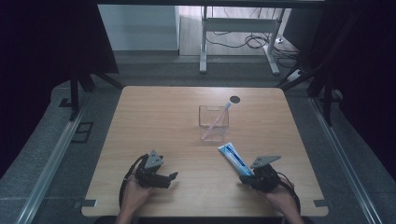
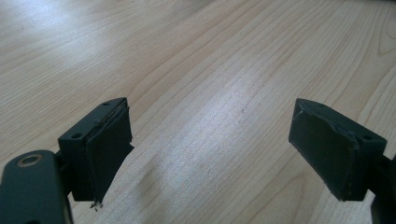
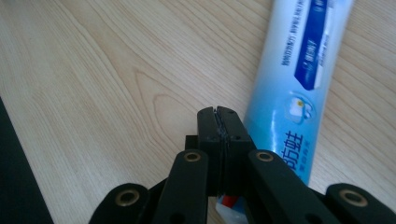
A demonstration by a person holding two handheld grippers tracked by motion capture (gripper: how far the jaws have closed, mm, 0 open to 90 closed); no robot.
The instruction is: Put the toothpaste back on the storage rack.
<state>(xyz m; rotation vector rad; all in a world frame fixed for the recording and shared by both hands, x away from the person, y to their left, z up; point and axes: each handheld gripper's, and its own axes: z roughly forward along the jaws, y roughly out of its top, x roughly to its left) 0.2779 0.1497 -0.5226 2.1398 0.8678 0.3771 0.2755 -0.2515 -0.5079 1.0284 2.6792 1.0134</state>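
Right gripper (image 3: 219, 112): jaws fully closed, pads pressed flat together with nothing between them. In the right gripper view the toothpaste tube (image 3: 299, 88) lies just beside the closed tips on their right, and its red-and-white cap end sits under the gripper's linkage (can't tell whether metal touches the tube). No grip on it.

High view: tube (image 1: 235, 158) lies flat on the table (image 1: 154, 116), near the front right corner, running diagonally from under the right gripper (image 1: 250, 177) toward the table's middle.

Left gripper (image 2: 210, 149): jaws wide open, bare wood between the pads, holding nothing. It sits low over the table near the front edge, left of centre (image 1: 172, 177), well apart from the tube.

Clear container (image 1: 214, 123) stands near the table's middle, closer to the back edge, with a pink toothbrush (image 1: 217, 117) leaning in it.
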